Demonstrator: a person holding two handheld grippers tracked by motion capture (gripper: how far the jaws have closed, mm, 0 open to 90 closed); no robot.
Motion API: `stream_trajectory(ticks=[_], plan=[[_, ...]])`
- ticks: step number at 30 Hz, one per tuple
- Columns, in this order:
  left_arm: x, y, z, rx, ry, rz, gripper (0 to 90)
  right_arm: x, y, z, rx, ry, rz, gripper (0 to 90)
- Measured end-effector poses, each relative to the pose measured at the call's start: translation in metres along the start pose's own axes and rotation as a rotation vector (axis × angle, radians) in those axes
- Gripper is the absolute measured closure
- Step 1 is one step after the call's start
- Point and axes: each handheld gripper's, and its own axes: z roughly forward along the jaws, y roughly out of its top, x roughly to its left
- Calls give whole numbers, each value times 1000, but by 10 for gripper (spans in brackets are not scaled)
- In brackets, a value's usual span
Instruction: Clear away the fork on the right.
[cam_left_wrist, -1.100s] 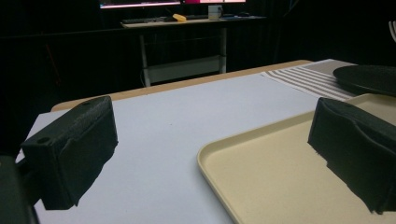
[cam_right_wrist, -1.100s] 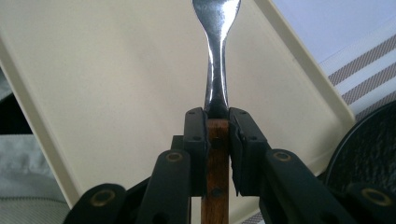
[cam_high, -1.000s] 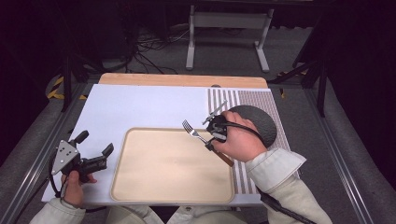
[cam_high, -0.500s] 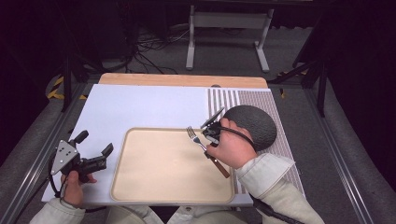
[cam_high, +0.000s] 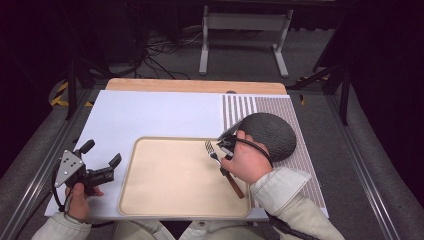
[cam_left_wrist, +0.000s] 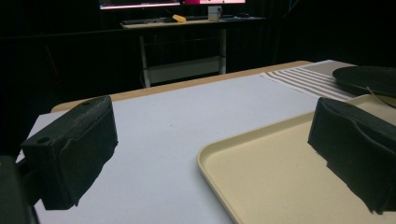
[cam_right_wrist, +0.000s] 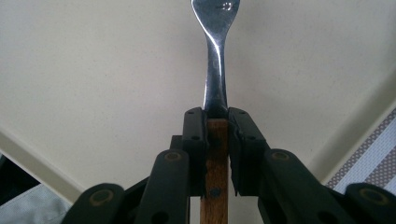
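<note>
Tool in your right hand (cam_high: 226, 148) is clenched on the fork (cam_high: 214, 152), pads squeezing the wooden handle right where it meets the metal neck; in the right gripper view the fork (cam_right_wrist: 215, 70) sticks straight out from between the black jaws with the brown handle running back under them. That fork is over the right side of the beige tray (cam_high: 170, 175), tines pointing toward the far-left, handle end angling back toward you near the tray's right rim. Can't tell if the tines actually touch the tray surface or sit just above it. Just beside your right hand there's a dark round bowl-ish thing (cam_high: 270, 135) sitting on the striped placemat (cam_high: 245, 107), which lies along the right part of the white desk (cam_high: 150, 115). Your left tool (cam_high: 100, 167) is off by the tray's left edge, released, jaws standing wide apart with nothing between them; in the left gripper view you look between them across the tray corner (cam_left_wrist: 261, 163) and the bare white desk (cam_left_wrist: 177, 116).
</note>
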Motion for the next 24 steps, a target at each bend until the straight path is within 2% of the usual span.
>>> stream_trajectory(ticks=[11,24], plan=[[0,0,0,0,0,1,19,-2,-3,11,58,5,72,776],[0,0,0,0,0,0,19,-4,-4,17,78,8,103,776]])
